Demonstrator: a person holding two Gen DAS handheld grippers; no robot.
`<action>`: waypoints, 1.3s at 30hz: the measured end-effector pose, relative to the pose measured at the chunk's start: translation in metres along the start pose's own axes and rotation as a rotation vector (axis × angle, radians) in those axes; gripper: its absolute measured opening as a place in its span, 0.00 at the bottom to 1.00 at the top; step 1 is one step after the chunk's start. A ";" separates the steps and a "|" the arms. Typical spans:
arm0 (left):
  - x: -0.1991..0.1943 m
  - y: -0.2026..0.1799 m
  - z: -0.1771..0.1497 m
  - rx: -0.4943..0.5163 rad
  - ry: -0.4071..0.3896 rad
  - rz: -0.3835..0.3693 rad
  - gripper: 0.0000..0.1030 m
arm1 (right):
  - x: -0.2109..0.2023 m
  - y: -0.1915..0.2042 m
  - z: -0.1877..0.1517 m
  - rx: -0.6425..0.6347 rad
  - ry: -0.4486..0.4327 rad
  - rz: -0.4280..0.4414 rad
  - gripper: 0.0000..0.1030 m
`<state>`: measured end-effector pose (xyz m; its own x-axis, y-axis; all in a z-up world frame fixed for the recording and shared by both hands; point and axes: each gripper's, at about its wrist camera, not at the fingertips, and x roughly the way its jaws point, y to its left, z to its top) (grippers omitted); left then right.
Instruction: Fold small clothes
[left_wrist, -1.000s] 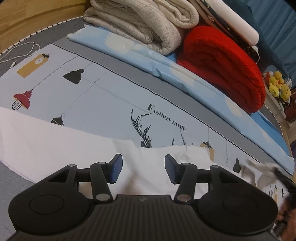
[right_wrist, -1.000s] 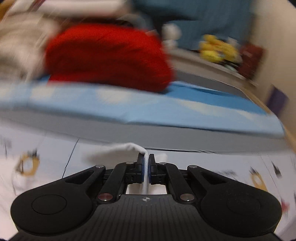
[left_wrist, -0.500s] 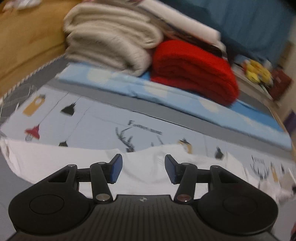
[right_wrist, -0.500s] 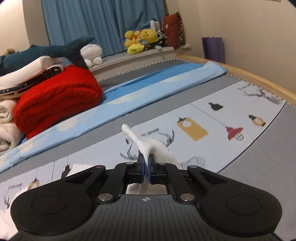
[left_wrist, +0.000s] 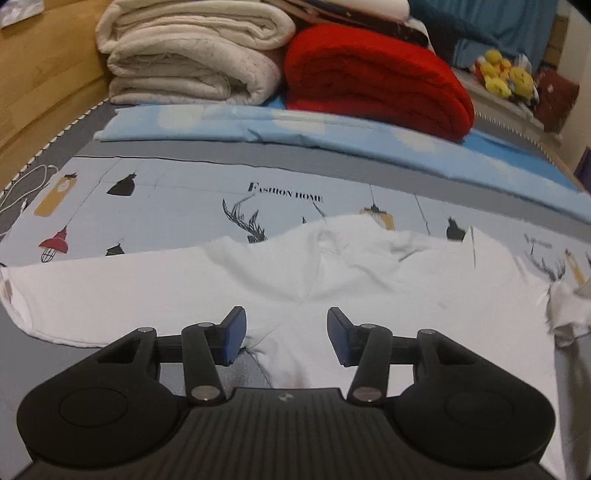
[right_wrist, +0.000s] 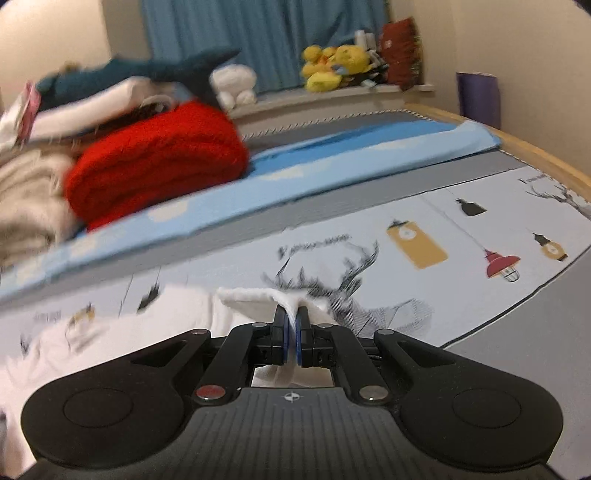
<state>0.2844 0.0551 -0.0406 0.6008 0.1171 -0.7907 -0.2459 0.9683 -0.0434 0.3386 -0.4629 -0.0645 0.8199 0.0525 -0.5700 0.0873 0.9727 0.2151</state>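
A white garment (left_wrist: 332, 273) lies rumpled across the printed bed sheet (left_wrist: 177, 199). My left gripper (left_wrist: 285, 321) hovers low over its near part. Its jaws stand apart and are closing, with white cloth lying beneath and between them and the pads clear of it. In the right wrist view, my right gripper (right_wrist: 291, 314) is shut on a corner of the white garment (right_wrist: 255, 299). That corner sticks out ahead of the pads, held just above the sheet (right_wrist: 424, 288).
At the back of the bed are a folded cream blanket (left_wrist: 192, 59), a folded red blanket (left_wrist: 376, 74) and a light blue folded sheet (left_wrist: 332, 136). A white cable (left_wrist: 22, 192) lies at the left edge. Plush toys (right_wrist: 332, 66) sit on the sill.
Both views have swung and rolled across the bed. More of the white garment now lies spread before the left gripper. The right gripper has carried its cloth corner sideways, still shut on it.
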 end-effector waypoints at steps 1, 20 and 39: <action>0.004 -0.001 0.001 0.004 0.010 -0.004 0.52 | -0.003 -0.018 0.005 0.073 -0.045 -0.030 0.03; 0.025 -0.024 0.004 0.075 0.048 -0.050 0.53 | -0.013 -0.229 -0.028 0.687 -0.241 -0.276 0.03; 0.034 -0.032 -0.001 0.103 0.070 -0.060 0.53 | -0.004 -0.293 -0.071 0.934 -0.143 -0.541 0.05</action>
<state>0.3118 0.0274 -0.0665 0.5568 0.0458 -0.8294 -0.1294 0.9911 -0.0322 0.2697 -0.7319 -0.1816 0.5965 -0.4165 -0.6861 0.8026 0.2997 0.5159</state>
